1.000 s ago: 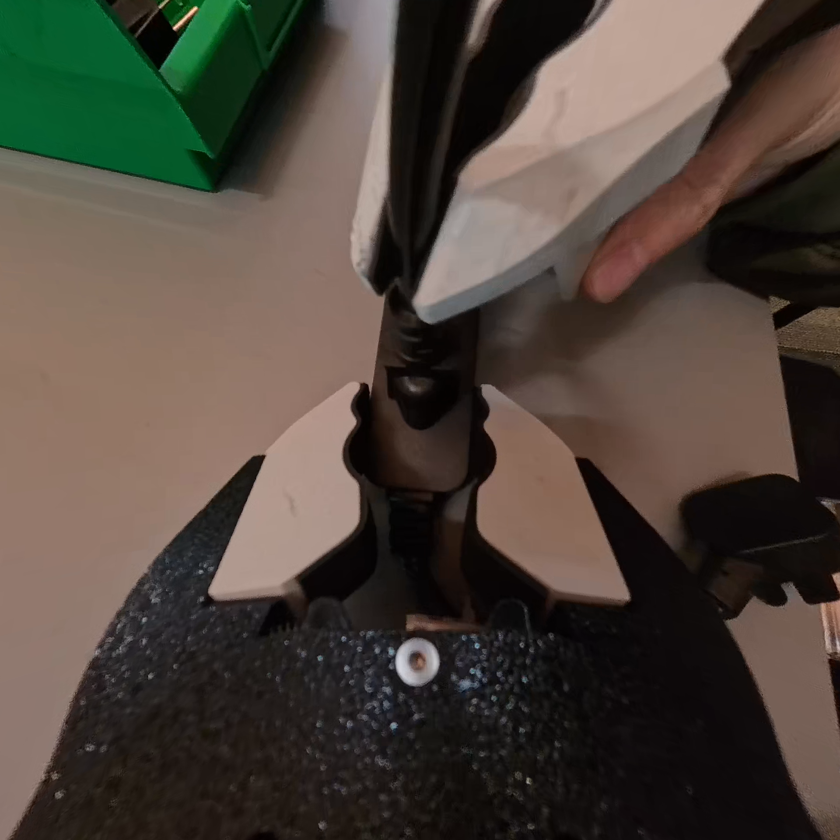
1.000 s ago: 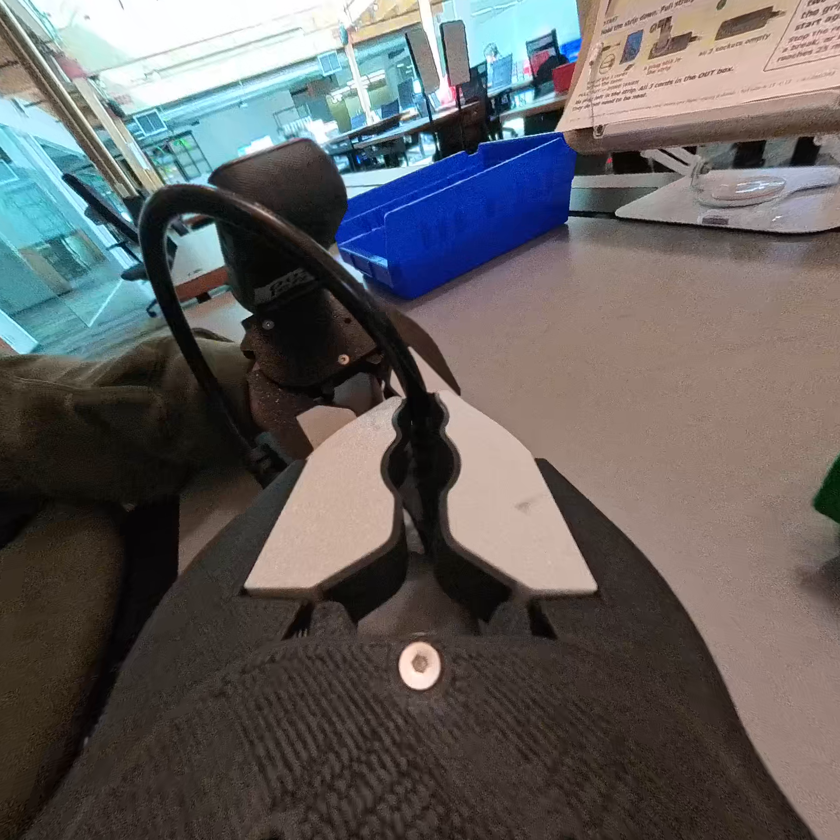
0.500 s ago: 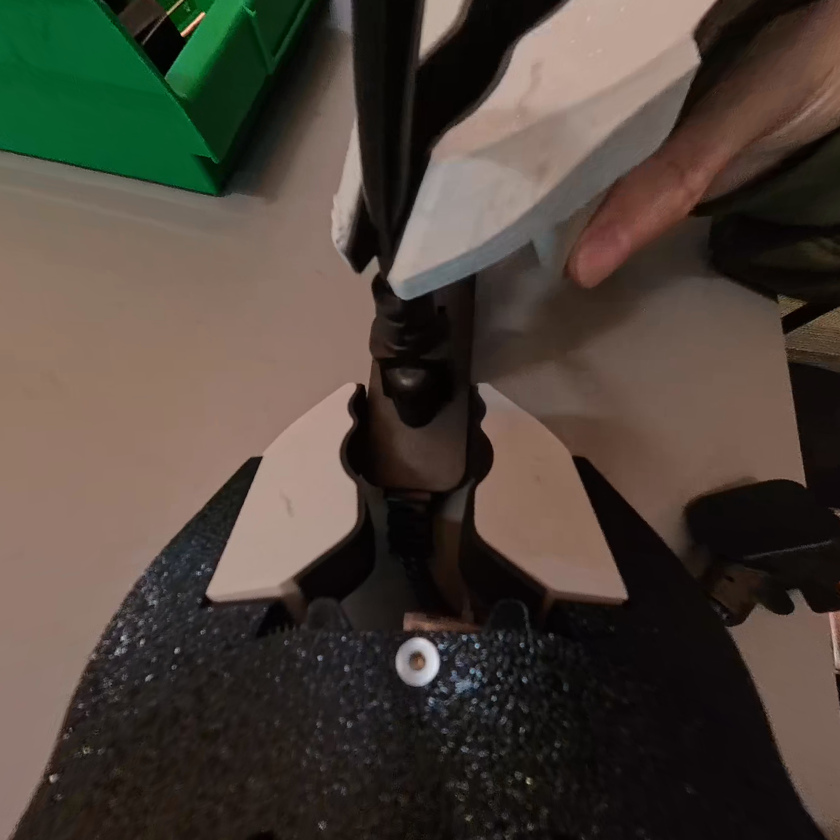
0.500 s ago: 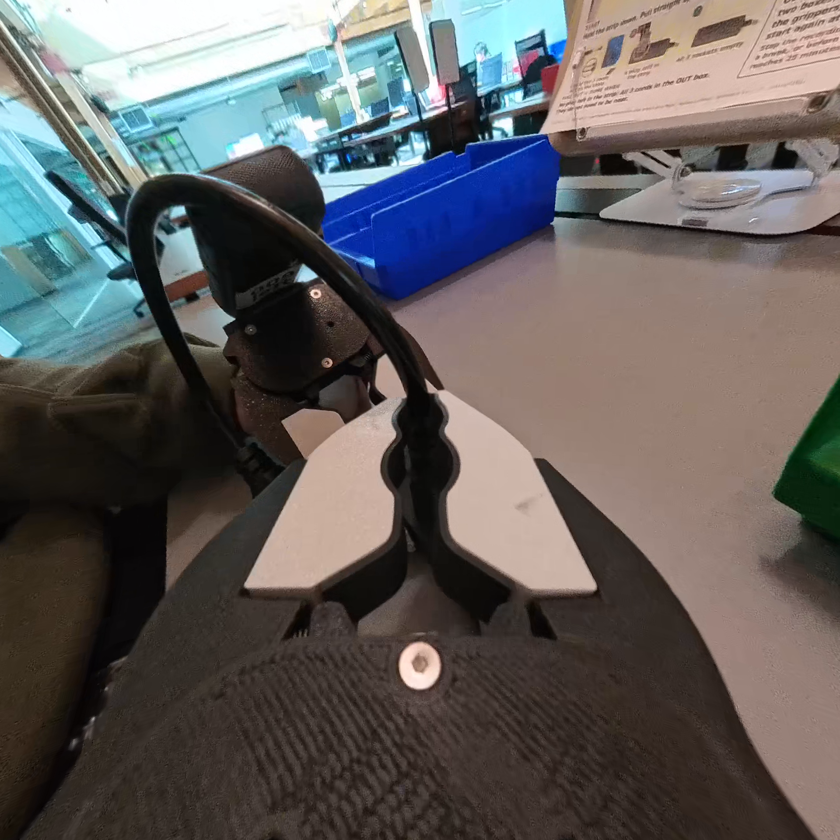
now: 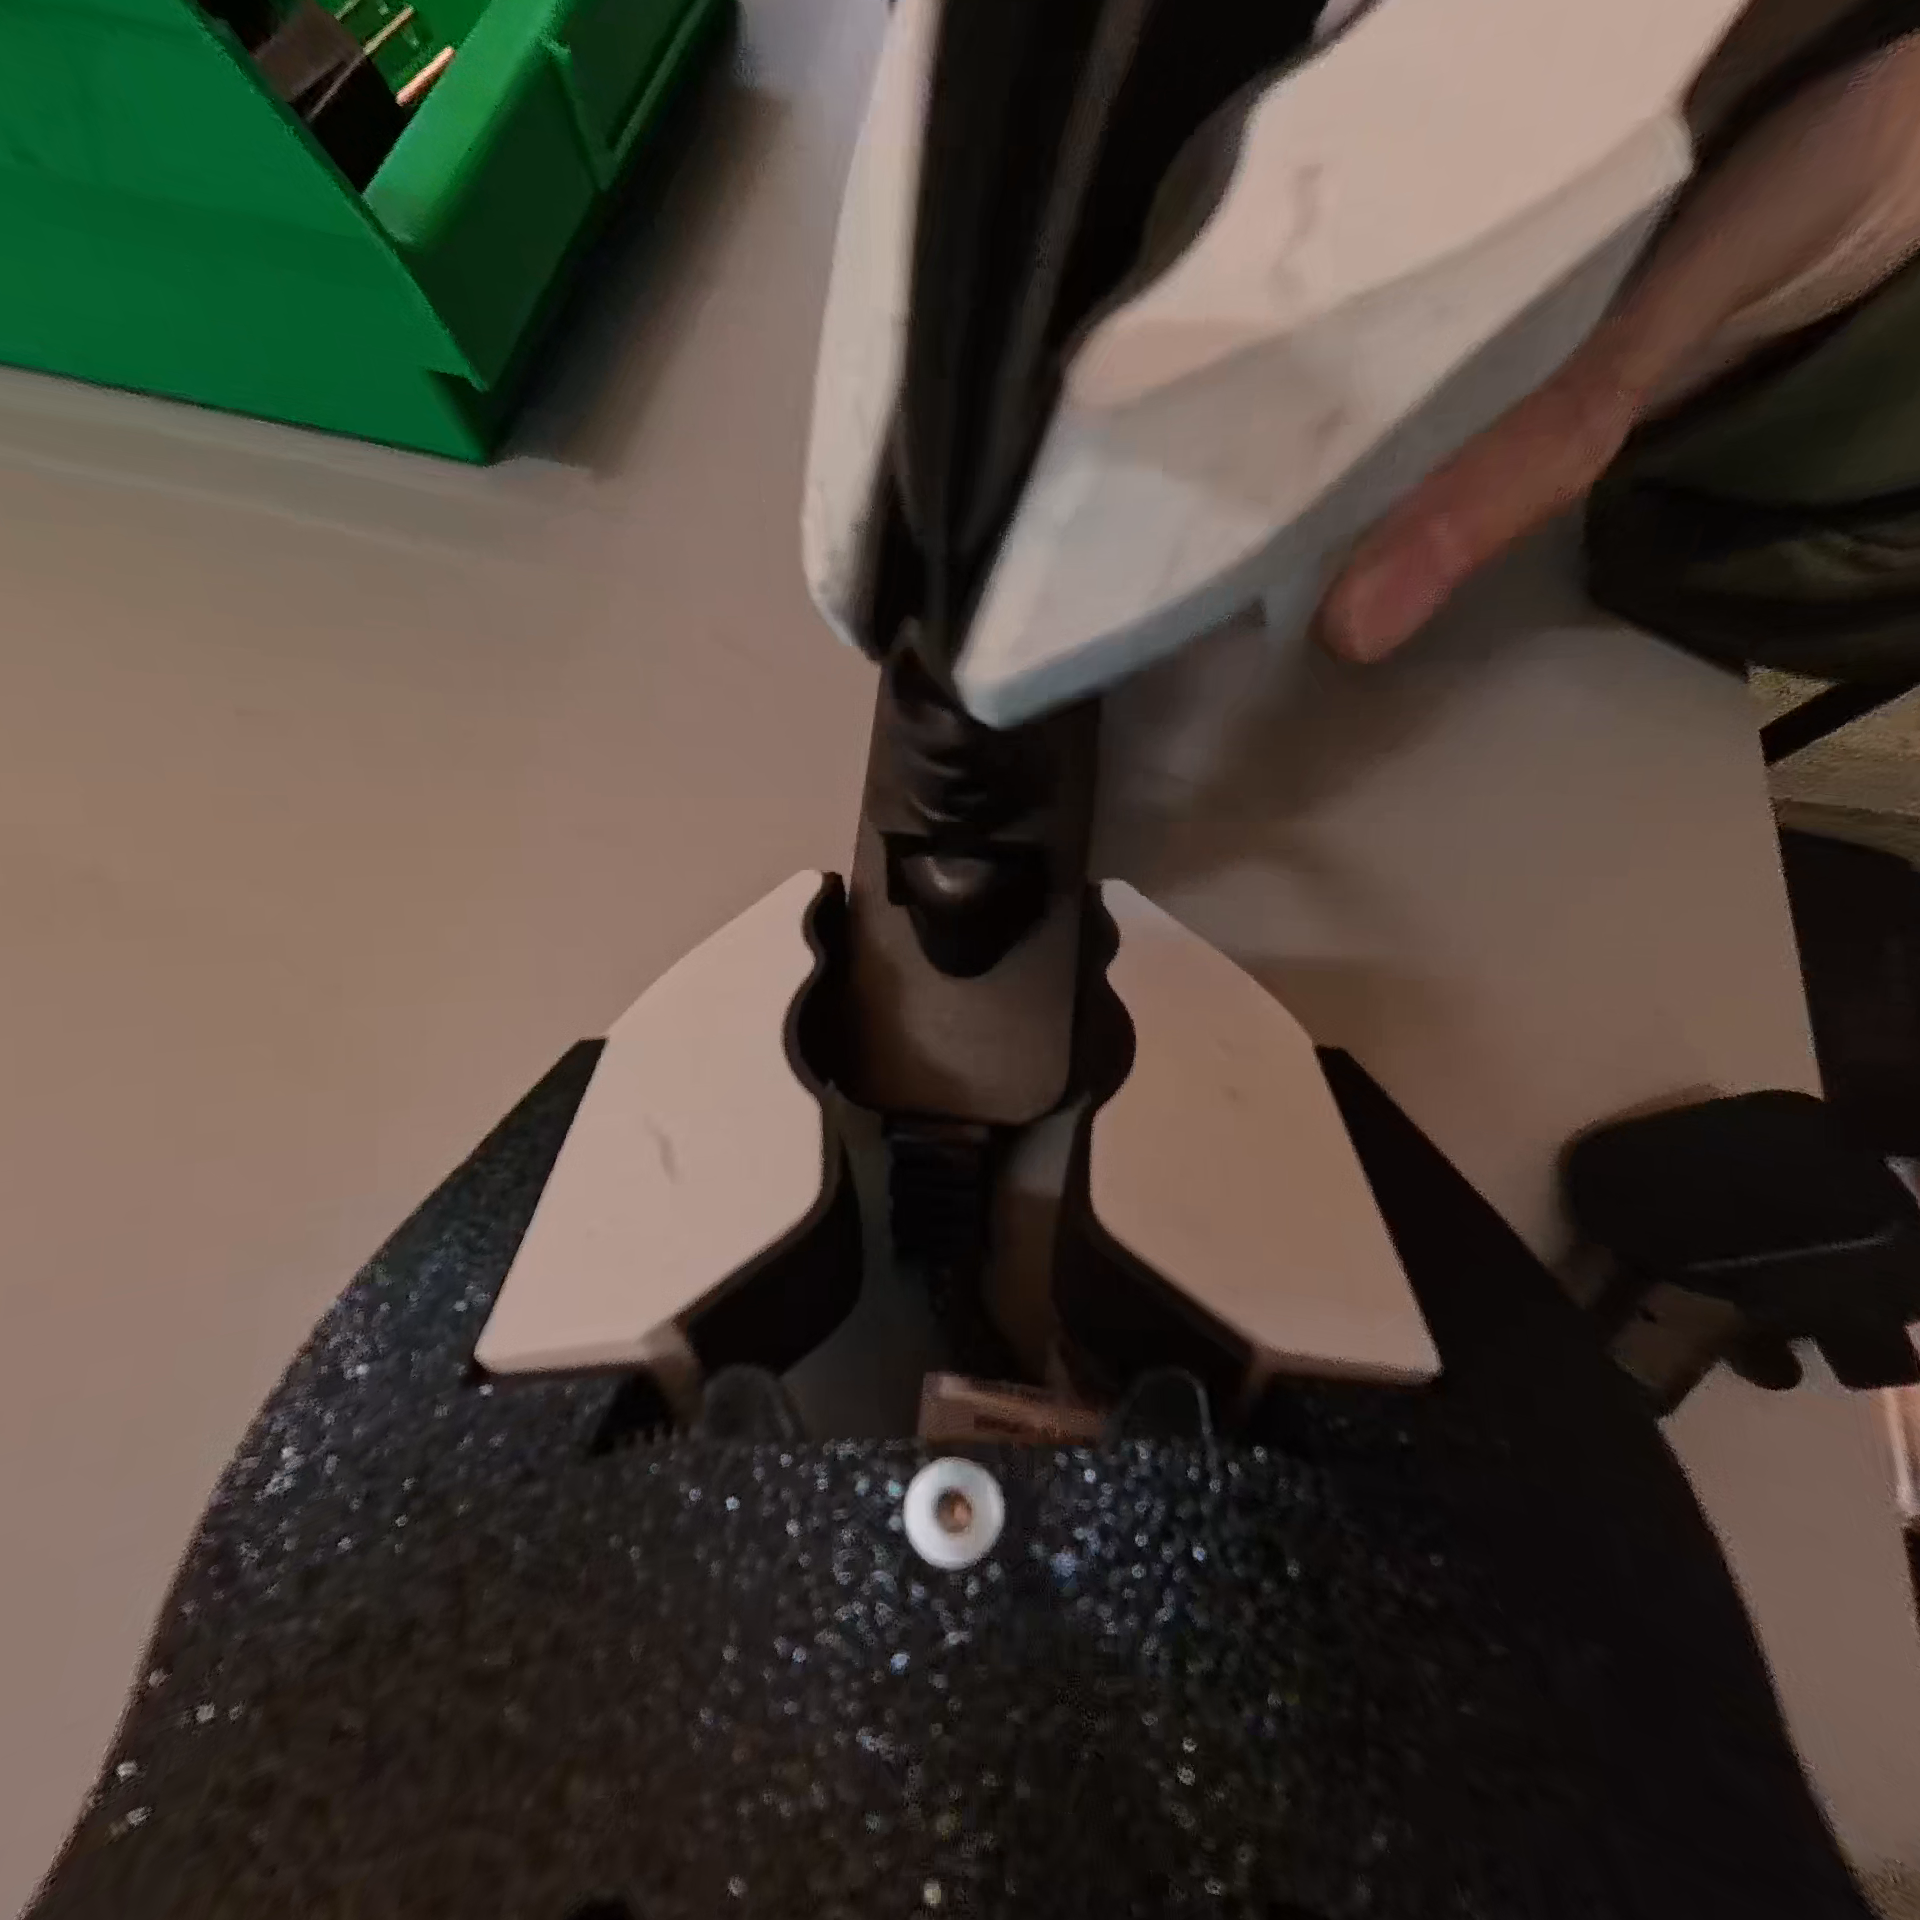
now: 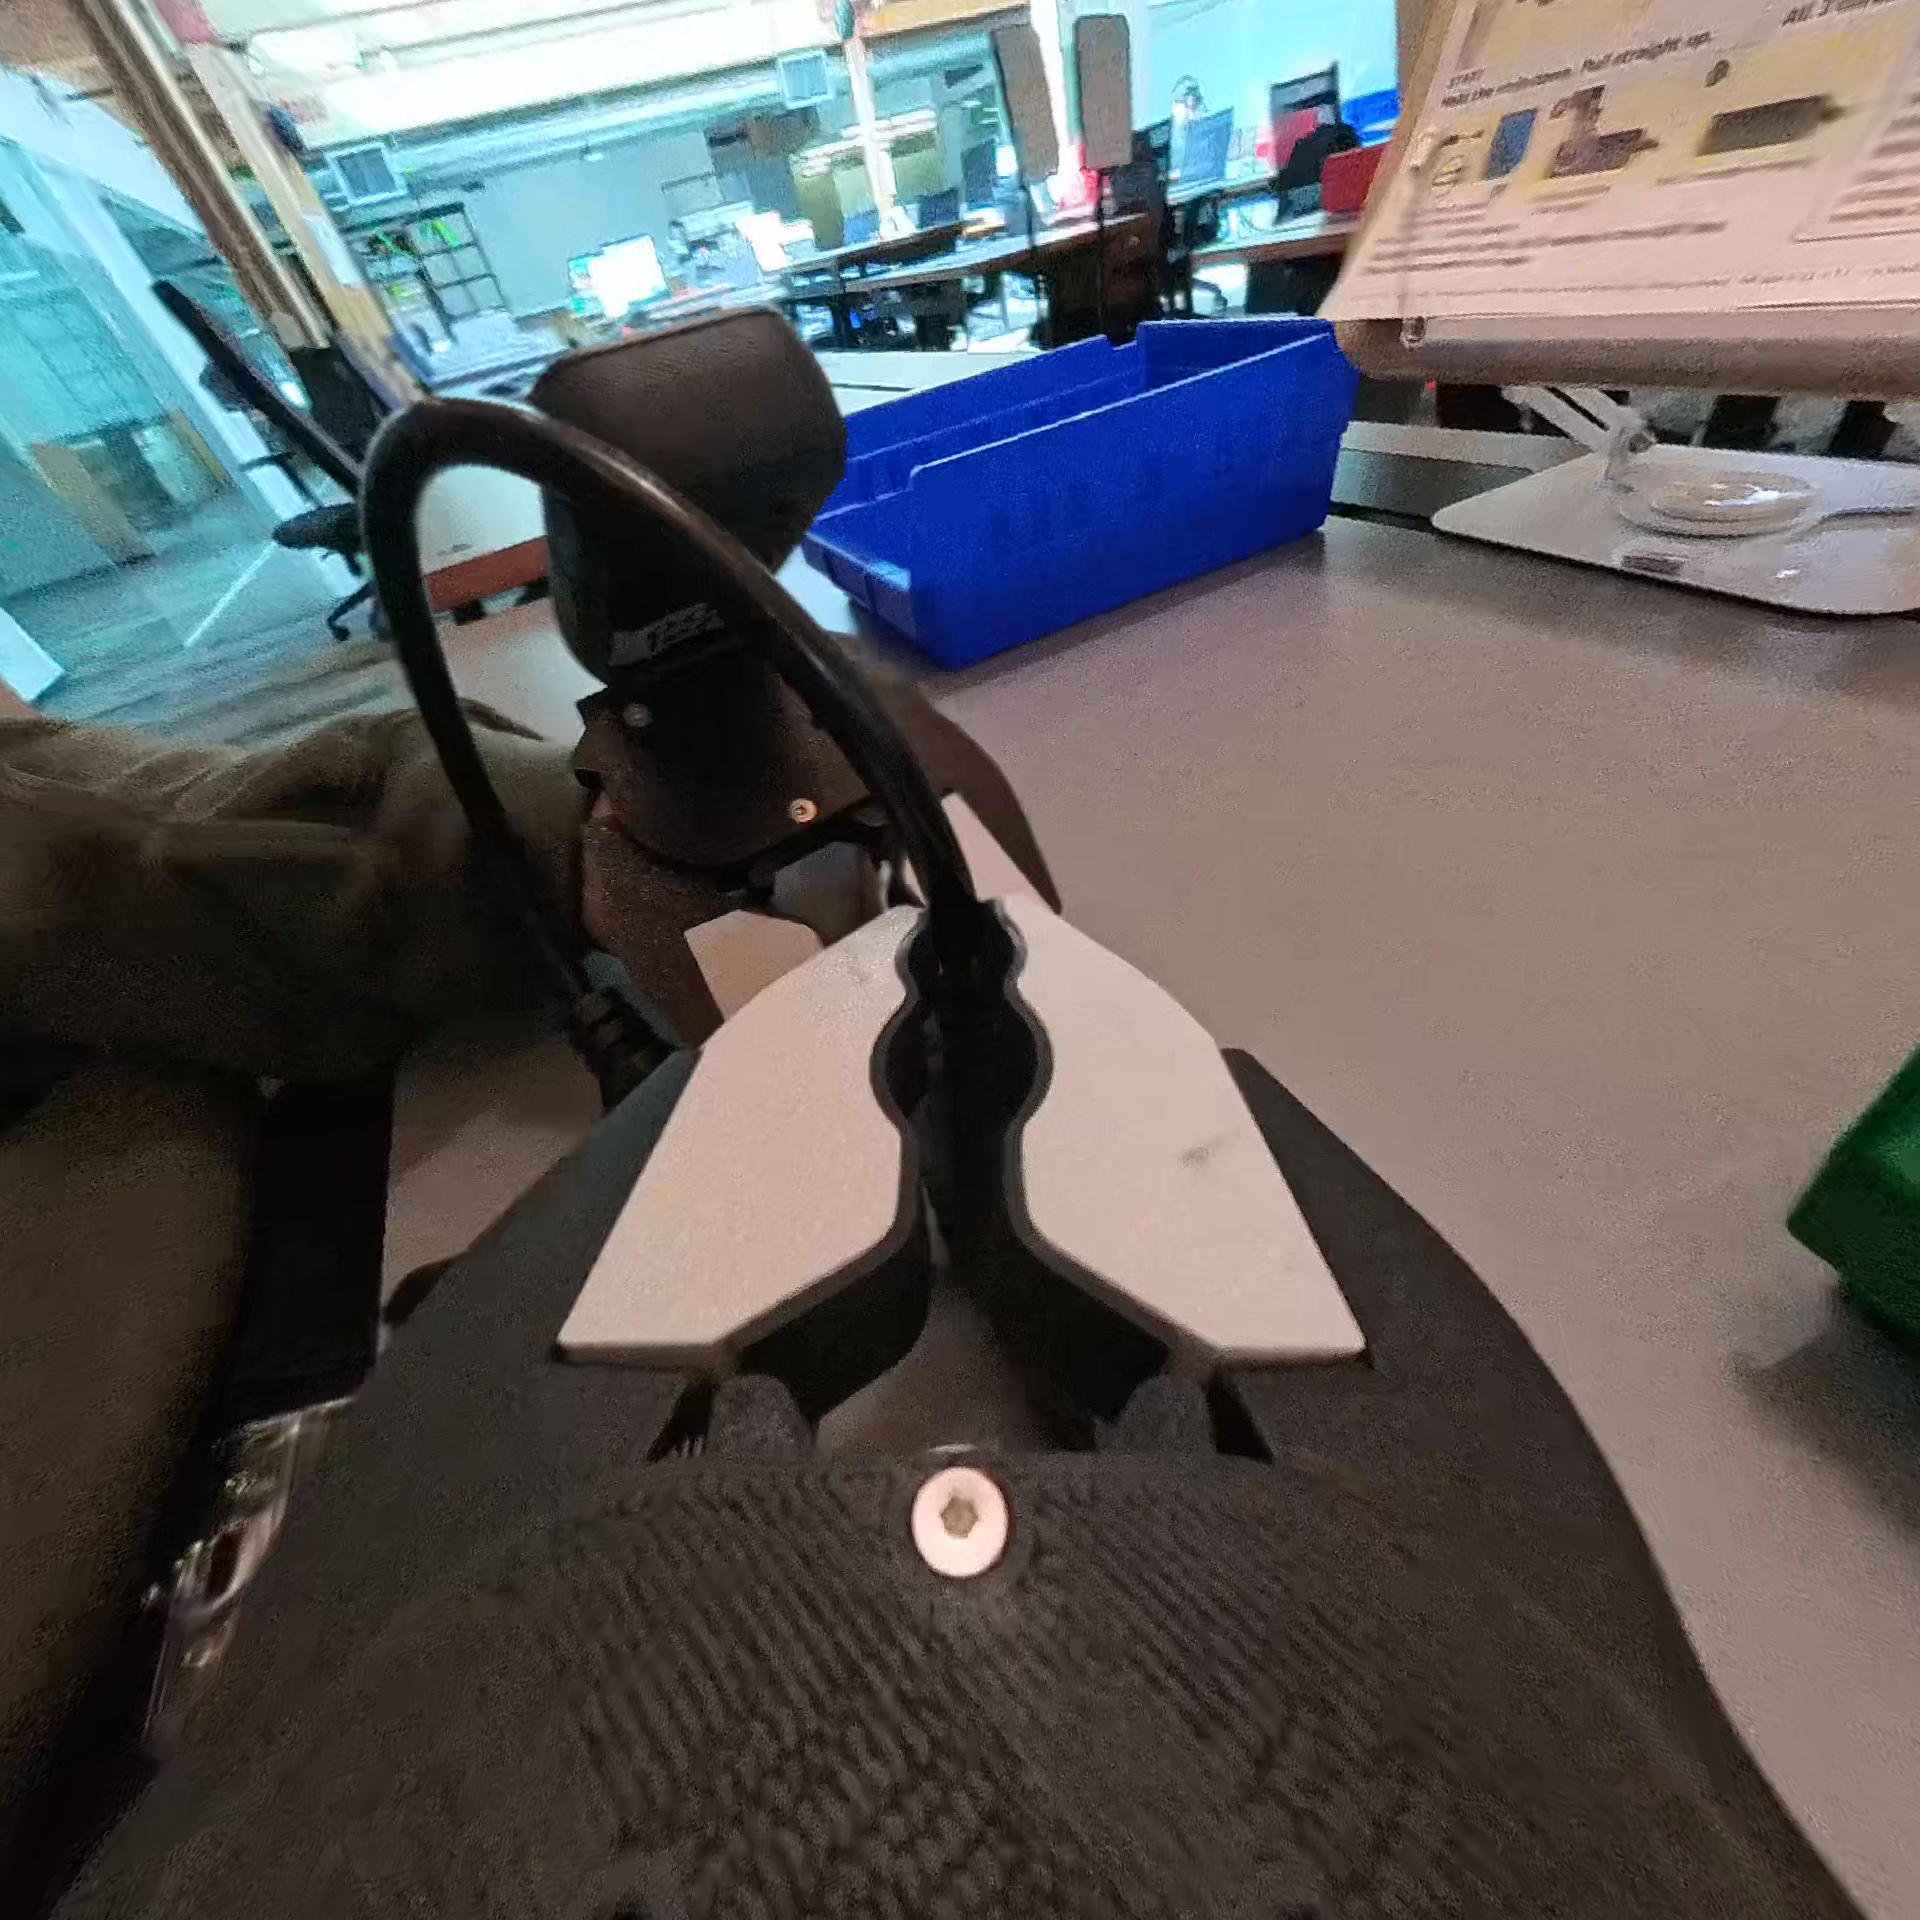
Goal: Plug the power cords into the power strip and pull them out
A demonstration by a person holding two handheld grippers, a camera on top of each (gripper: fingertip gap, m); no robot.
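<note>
In the left wrist view my left gripper [image 5: 963,896] is shut on the end of a dark power strip [image 5: 956,1049], held above the grey table [image 5: 364,831]. A black plug [image 5: 951,800] sits on the strip just past my fingertips. My right gripper [image 5: 914,644] comes down from above, shut on the plug's black cord. In the right wrist view my right gripper [image 6: 961,920] pinches the cord [image 6: 623,488], which arcs up and left, then drops. The left gripper's black housing [image 6: 707,748] stands right behind it. The strip's sockets are hidden.
A green bin [image 5: 208,229] with plugs inside stands at the far left; its corner shows in the right wrist view [image 6: 1870,1216]. A blue bin [image 6: 1091,488] and a sheet on a white stand [image 6: 1714,520] sit at the back. A hand [image 5: 1507,499] holds the right gripper. Left tips to right tips: about 8 centimeters.
My right gripper swung a little up and left with the cord half a second ago, then came back to about where it was. My left gripper has kept its hold on the strip.
</note>
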